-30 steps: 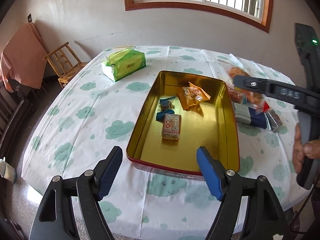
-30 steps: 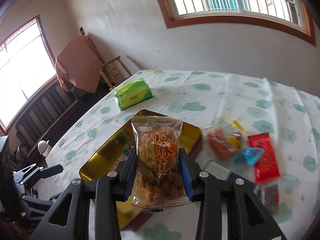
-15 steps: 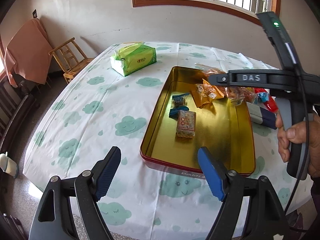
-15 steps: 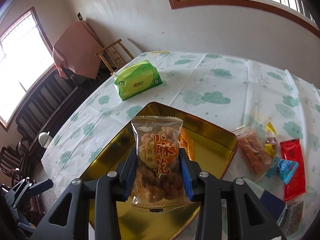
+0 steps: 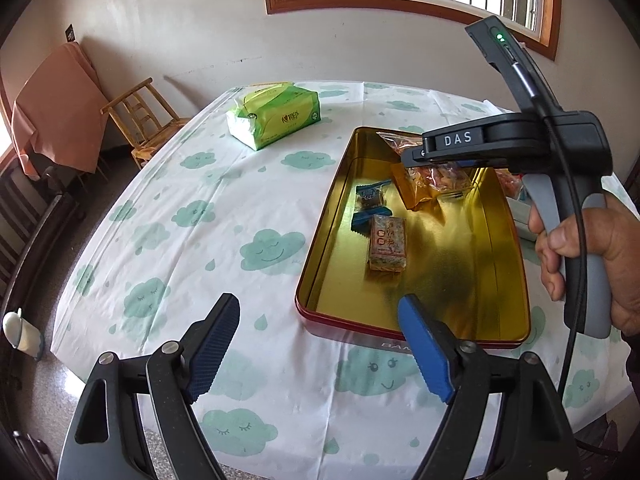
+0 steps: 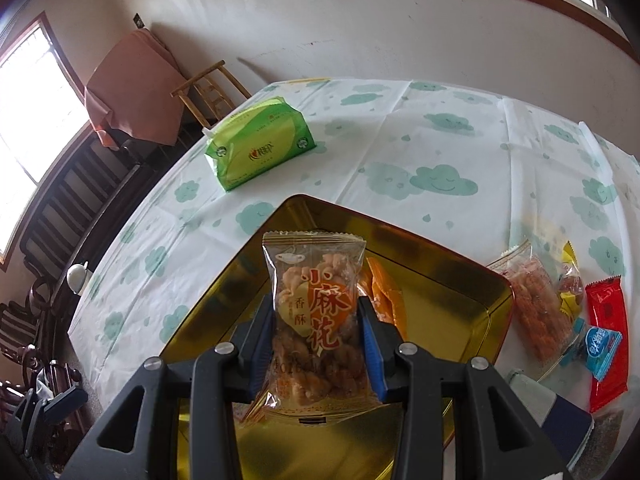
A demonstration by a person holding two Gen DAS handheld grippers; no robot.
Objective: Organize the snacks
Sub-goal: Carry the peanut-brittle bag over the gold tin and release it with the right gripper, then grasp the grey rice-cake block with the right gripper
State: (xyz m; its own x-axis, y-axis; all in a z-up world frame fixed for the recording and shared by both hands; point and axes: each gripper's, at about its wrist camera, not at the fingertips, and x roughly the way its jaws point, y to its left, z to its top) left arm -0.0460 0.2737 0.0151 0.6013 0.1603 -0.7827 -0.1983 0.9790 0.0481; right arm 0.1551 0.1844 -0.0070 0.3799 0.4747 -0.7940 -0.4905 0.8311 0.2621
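Note:
An open gold tin (image 5: 320, 240) (image 6: 480, 300) lies on the cloud-print tablecloth. Inside it are an orange packet (image 5: 416, 192), two small blue packets (image 5: 370, 200) and a brown bar (image 5: 387, 244). My right gripper (image 6: 316, 308) is shut on a clear packet of fried twists (image 6: 316, 312) with red lettering and hangs over the tin's far half. In the left wrist view that packet (image 5: 444, 176) shows under the black right gripper (image 5: 460, 148). My left gripper (image 5: 318, 304) hovers at the tin's near left corner. Its jaws are opening with nothing between them.
A green tissue pack (image 5: 276, 116) (image 6: 260, 148) sits at the table's far left. Loose snacks lie right of the tin: a clear packet of orange sticks (image 6: 536, 312), a red packet (image 6: 606, 336), a light blue one (image 6: 602, 348). A wooden chair (image 5: 140, 124) stands beyond the table.
My right gripper has carried the fried-twist packet leftward and down, from beside the loose snacks to over the tin. The left gripper has barely shifted.

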